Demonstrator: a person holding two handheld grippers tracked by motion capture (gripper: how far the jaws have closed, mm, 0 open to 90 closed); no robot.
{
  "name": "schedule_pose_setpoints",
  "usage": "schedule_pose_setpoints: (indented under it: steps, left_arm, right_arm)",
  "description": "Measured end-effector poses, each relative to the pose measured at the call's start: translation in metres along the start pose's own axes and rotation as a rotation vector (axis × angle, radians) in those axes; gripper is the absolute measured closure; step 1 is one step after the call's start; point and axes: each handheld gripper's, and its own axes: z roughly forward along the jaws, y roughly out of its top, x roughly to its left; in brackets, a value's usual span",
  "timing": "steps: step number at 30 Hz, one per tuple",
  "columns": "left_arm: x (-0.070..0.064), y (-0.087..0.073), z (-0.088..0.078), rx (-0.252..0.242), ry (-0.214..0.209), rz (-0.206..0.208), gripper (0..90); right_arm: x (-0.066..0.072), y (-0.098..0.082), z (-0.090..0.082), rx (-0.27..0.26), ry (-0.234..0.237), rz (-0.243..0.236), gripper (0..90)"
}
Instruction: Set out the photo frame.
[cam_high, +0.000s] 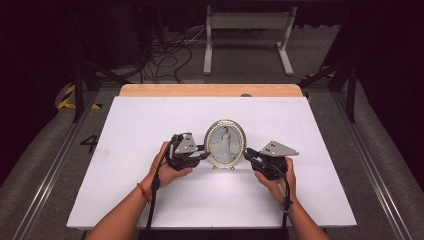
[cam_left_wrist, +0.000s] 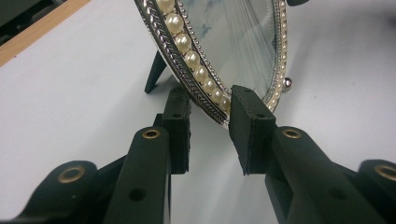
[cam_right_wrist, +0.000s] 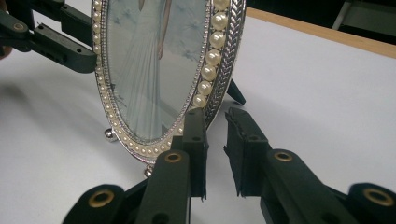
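High view: oval picture frame (cam_high: 225, 144) upright on its stand, mid-table (cam_high: 150, 200), between both hands. Left gripper (cam_high: 205, 154) clamped on left rim. Right gripper (cam_high: 246, 153) slack at right rim, pads not pressing. Likely setting-down step. Next: back off level, no tipping.

One sign can be read: a dark numeral "4" (cam_high: 90, 143) marked on the grey floor (cam_high: 45, 165) just left of the table (cam_high: 150, 200). The picture frame (cam_high: 225, 143) and the tongs bear no legible lettering.
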Motion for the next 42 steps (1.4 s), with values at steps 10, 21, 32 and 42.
schedule_pose_setpoints:
  steps: [10, 21, 32, 42]
  left_arm:
    - [0.0, 0.0, 0.001, 0.006, 0.019, 0.001, 68.0]
    - [0.001, -0.002, 0.0, 0.003, 0.024, -0.007, 65.1]
    - [0.0, -0.001, -0.011, -0.006, 0.041, -0.002, 64.4]
    - [-0.006, -0.009, -0.028, -0.005, 0.053, 0.011, 61.8]
  right_arm:
    - [0.001, -0.001, 0.002, 0.001, 0.013, -0.007, 77.4]
    - [0.002, 0.0, 0.002, 0.002, 0.001, -0.015, 78.0]
    - [0.003, 0.002, -0.005, 0.006, -0.011, -0.036, 75.1]
    - [0.007, -0.001, -0.013, 0.054, -0.024, -0.107, 68.3]
